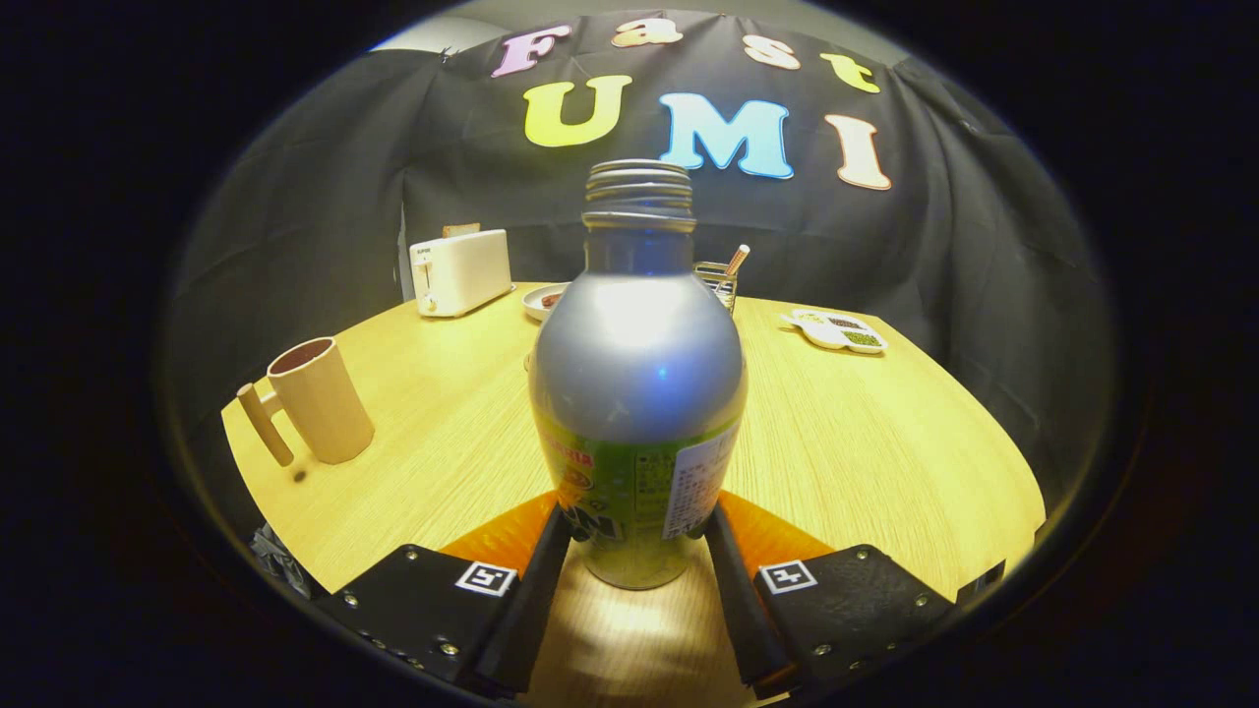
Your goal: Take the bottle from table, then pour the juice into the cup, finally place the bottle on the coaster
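1. I see the bench (pixel 866 442), a pale wood-grain top, carrying everything here.
2. The bottle (pixel 637 393) stands upright between the fingers of my tongs (pixel 637 531) and blocks much of what lies straight ahead. It has a silvery metal body that swells at the shoulder, a narrow threaded neck with no cap on it, and a green printed label round its lower part. A bright glare sits on the shoulder.
3. The tongs are closed on the bottle: both fingers press against its lower sides at the label, one on each side, and the base rests just between them.
4. An orange surface (pixel 502 539), possibly the coaster, shows on either side of the bottle just outside the fingers; I cannot tell whether the bottle's base sits on it or on bare wood.
5. The cup (pixel 320 398), a tan mug with a long straight handle, stands well to the left of the bottle, apart from it, with open bench between.
6. A white toaster (pixel 460 271) sits at the far left of the bench, beyond the cup.
7. A white sectioned dish (pixel 836 330) lies at the far right, holding small portions I cannot make out.
8. A small plate (pixel 544 300) and a wire holder (pixel 716 278) with a stick in it peek out from behind the bottle's shoulder.
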{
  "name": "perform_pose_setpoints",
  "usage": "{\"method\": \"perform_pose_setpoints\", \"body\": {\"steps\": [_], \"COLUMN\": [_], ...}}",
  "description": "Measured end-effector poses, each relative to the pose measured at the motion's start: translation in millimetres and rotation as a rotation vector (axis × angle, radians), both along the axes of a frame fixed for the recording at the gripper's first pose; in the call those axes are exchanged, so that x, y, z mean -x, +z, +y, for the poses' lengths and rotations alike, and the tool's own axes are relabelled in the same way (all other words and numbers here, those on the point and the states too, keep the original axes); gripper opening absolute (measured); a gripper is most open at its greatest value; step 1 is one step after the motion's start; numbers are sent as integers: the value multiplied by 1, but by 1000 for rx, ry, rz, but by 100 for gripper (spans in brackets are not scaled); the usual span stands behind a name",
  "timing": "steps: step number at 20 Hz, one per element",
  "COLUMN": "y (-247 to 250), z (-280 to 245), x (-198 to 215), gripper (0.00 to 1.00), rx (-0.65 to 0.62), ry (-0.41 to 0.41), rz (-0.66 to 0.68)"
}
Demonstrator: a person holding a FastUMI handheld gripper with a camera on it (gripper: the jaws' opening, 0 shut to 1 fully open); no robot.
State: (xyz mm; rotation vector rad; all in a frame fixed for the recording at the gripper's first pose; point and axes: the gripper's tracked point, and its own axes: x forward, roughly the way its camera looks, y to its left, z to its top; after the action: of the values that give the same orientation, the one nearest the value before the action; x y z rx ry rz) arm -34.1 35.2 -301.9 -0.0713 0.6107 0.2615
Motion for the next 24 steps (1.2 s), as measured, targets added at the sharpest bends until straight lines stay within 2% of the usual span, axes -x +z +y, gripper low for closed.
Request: {"method": "perform_pose_setpoints", "body": {"steps": [1,2,7,17,24], "y": [3,1,20,52,62], "z": [-1,1,16,49,75], "x": [-1,0,-6,-27,-36], "gripper": [75,70,70,70,70], "rx": [13,26,77,321,451], "ry": [2,13,79,272,363], "rz": [-1,9,-24,-109,-140]}}
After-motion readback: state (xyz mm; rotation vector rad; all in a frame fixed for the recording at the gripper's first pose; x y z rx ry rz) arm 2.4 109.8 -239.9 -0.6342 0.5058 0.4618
